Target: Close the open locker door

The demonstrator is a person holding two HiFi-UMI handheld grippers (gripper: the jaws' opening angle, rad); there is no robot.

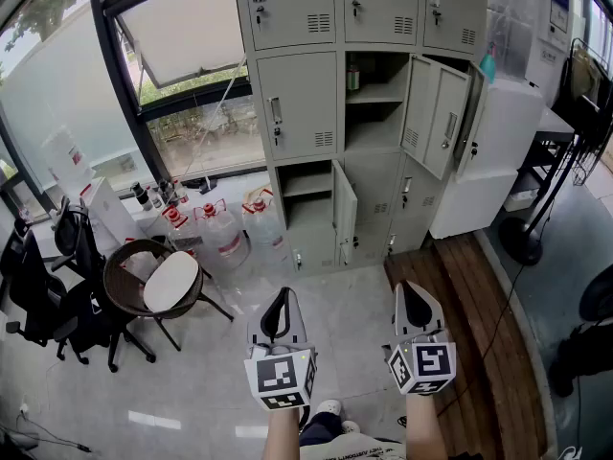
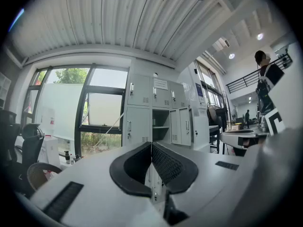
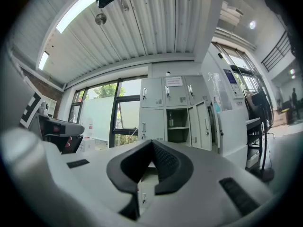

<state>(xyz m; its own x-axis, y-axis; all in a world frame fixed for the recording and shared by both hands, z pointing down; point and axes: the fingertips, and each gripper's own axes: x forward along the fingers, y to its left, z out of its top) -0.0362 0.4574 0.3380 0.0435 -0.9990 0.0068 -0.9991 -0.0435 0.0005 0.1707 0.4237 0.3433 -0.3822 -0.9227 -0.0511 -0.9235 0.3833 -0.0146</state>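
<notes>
water jugs [image 1: 222, 233] stand on the floor [image 1: 326, 290] by the window, left of the lockers [image 1: 299, 103]. a round chair [image 1: 170, 284] and black office chairs [image 1: 43, 290] sit toward the floor's left edge, a wooden platform [image 1: 469, 295] toward its right. the open locker door [image 1: 436, 113] hangs in the middle row, swung out rightward, well ahead of both tools; a lower door [image 1: 346, 218] also stands open. the left hand-held gripper [image 1: 279, 305] and right hand-held gripper [image 1: 414, 300] are both clenched, empty, aimed at the lockers. only the gripper views show the slatted ceiling [image 3: 142, 27].
</notes>
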